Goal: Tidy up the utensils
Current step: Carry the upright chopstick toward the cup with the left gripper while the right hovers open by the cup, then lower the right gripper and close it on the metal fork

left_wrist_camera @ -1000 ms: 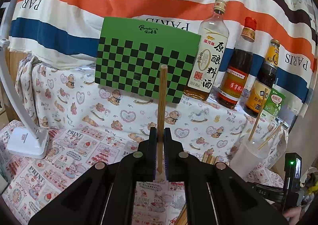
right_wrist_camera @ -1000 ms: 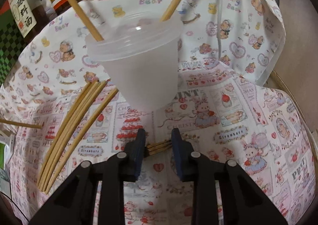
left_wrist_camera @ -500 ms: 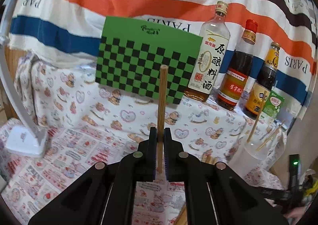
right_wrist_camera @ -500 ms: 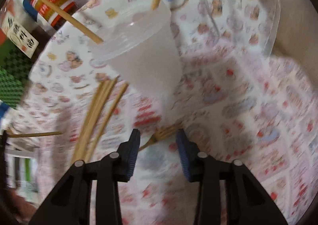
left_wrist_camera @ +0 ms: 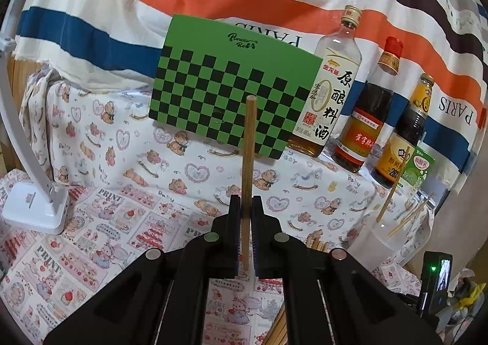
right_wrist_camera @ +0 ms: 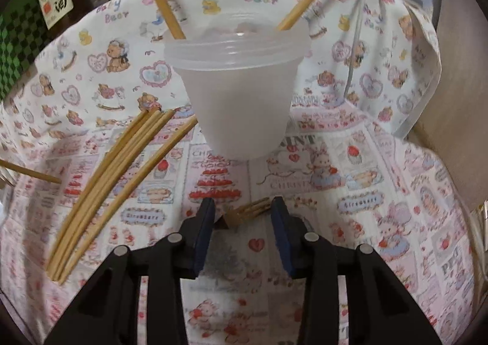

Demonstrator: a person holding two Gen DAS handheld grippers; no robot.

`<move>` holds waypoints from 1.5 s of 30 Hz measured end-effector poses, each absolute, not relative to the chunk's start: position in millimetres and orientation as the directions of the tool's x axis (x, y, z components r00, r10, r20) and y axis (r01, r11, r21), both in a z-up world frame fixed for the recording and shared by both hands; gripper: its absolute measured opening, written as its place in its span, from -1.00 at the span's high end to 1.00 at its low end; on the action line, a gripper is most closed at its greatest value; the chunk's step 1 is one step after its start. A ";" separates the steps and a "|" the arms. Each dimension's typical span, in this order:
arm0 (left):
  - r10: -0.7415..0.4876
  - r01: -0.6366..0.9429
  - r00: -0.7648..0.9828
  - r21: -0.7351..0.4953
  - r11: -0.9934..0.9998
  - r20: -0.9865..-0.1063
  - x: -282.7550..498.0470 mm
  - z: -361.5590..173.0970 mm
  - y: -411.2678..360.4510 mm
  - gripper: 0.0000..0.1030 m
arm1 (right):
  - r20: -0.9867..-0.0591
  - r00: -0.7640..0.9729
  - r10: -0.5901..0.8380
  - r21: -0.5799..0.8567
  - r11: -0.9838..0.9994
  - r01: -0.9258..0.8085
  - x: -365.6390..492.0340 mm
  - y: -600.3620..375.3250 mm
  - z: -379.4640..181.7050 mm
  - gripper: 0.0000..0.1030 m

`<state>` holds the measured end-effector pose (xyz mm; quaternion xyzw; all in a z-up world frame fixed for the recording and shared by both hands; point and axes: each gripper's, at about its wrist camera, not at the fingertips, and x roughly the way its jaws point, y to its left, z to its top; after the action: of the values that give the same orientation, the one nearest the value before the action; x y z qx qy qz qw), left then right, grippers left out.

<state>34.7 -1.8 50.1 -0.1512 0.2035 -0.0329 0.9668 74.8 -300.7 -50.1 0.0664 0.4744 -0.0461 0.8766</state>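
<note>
One chopstick [left_wrist_camera: 247, 159] stands clamped upright in the left gripper [left_wrist_camera: 245, 207], above the tablecloth [left_wrist_camera: 100, 223].

— Left tool [left_wrist_camera: 246, 207]?
— Level, jaws clamped on an upright chopstick [left_wrist_camera: 248, 146].
— Right tool [right_wrist_camera: 242, 213]?
— Tilted downward, jaws spread wide apart, gripping nothing.

a table draped in a pink-and-white cartoon bear print cloth [right_wrist_camera: 381, 192] carries a translucent plastic cup [right_wrist_camera: 241, 107], standing upright. just left of the cup lies a loose bundle of bamboo chopsticks [right_wrist_camera: 113, 180]. a white lamp base [left_wrist_camera: 33, 207] rests at the left edge, and on the raised back ledge a green-and-black checkerboard card [left_wrist_camera: 231, 101] stands beside three sauce bottles [left_wrist_camera: 363, 113].
</note>
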 end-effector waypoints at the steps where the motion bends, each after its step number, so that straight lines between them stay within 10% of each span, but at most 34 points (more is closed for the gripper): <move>1: -0.123 0.005 0.917 -0.298 0.955 -0.379 33.9 50.9 -3.1 0.90 | -0.837 0.547 -0.017 0.074 0.987 0.145 74.8 -300.8 -50.1 0.30; 9: -0.131 0.039 0.930 -0.261 0.965 -0.343 22.8 59.8 -14.9 0.90 | -0.827 0.561 -0.031 0.037 0.993 0.108 79.6 -294.7 -51.5 0.30; 18: -0.125 0.021 0.932 -0.292 0.956 -0.342 19.1 63.6 -9.0 0.90 | -0.846 0.520 0.117 0.222 0.964 0.145 82.3 -332.4 -50.2 0.92; 24: -0.132 0.023 0.931 -0.305 0.952 -0.341 19.0 63.8 -6.5 0.90 | -0.826 0.556 0.096 0.188 0.976 0.112 75.5 -323.9 -35.2 0.91; 28: -0.120 0.021 0.934 -0.286 0.958 -0.337 18.7 64.4 -9.1 0.90 | -0.847 0.526 0.078 0.163 0.980 0.117 70.7 -315.4 -34.2 0.37; 45: -0.121 0.023 0.930 -0.274 0.962 -0.346 21.9 59.5 -11.2 0.90 | -0.832 0.529 0.165 0.274 0.953 0.134 77.3 -336.8 -52.1 0.83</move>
<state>21.9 -11.2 59.5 -0.1336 0.1829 -0.0370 0.9733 77.3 -336.8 -52.1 0.1538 0.4852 0.0091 0.8607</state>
